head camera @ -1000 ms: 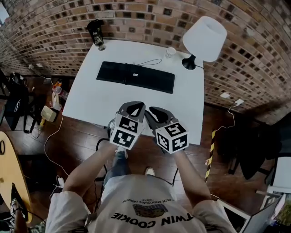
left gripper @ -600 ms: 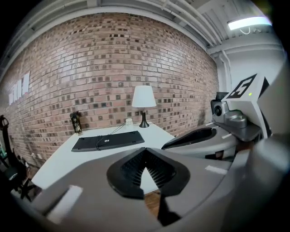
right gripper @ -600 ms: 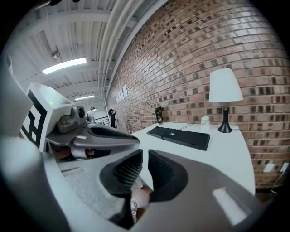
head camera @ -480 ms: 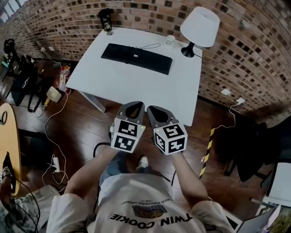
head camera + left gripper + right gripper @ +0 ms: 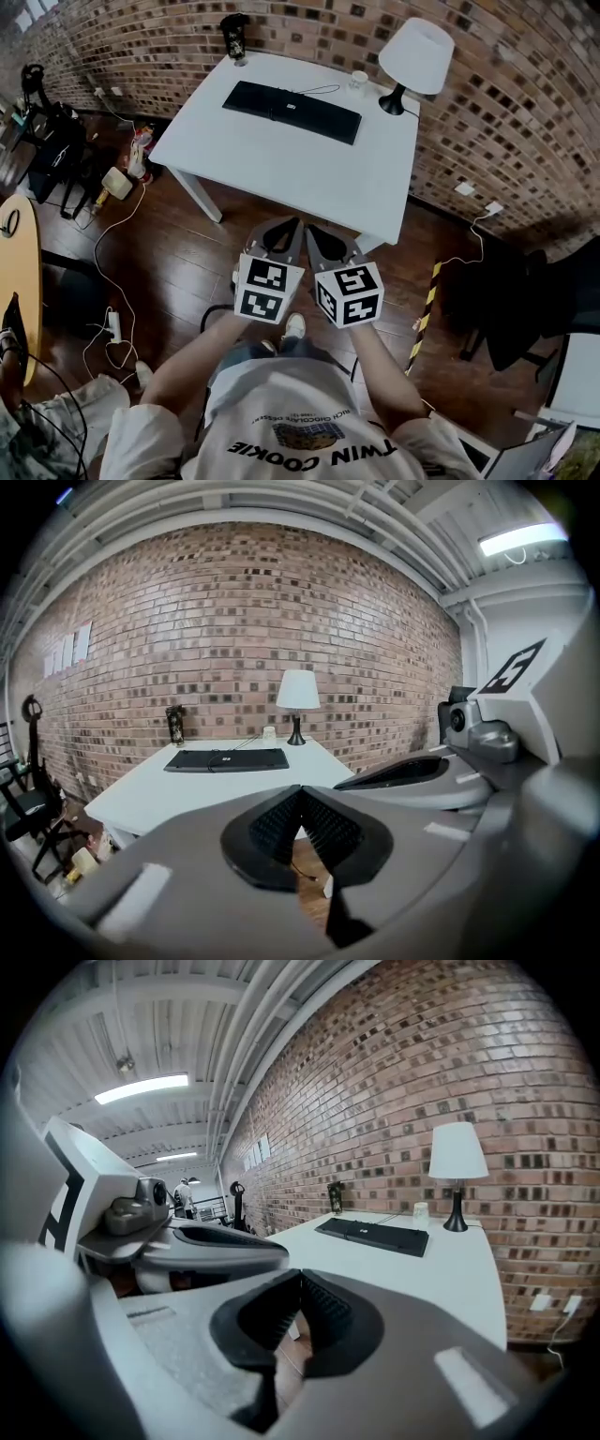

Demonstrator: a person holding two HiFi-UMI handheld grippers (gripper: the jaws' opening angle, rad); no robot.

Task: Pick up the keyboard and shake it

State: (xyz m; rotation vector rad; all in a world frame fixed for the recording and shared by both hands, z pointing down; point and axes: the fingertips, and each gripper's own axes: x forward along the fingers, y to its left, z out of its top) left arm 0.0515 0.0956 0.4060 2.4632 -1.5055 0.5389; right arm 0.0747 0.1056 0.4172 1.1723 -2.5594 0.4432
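A black keyboard (image 5: pixel 292 99) lies on the far part of the white table (image 5: pixel 281 173), its cable running toward the wall. It also shows in the left gripper view as the keyboard (image 5: pixel 227 759) and in the right gripper view as the keyboard (image 5: pixel 373 1234). Both grippers hang side by side over the wooden floor, well short of the table. My left gripper (image 5: pixel 296 222) is shut and empty, with its tips (image 5: pixel 302 789) meeting. My right gripper (image 5: pixel 310 229) is finishing closing, its jaws (image 5: pixel 300 1274) together with nothing between them.
A white lamp (image 5: pixel 419 56), a small glass (image 5: pixel 358 82) and a black cup (image 5: pixel 234 36) stand along the table's far edge by the brick wall. Cables and a power strip (image 5: pixel 114 326) lie on the floor at left. A black chair (image 5: pixel 47 141) and a yellow table (image 5: pixel 14 272) stand at left.
The grippers have drawn back from over the table's front edge to above the floor, and the table now lies farther away. The right gripper's jaws have narrowed to shut.
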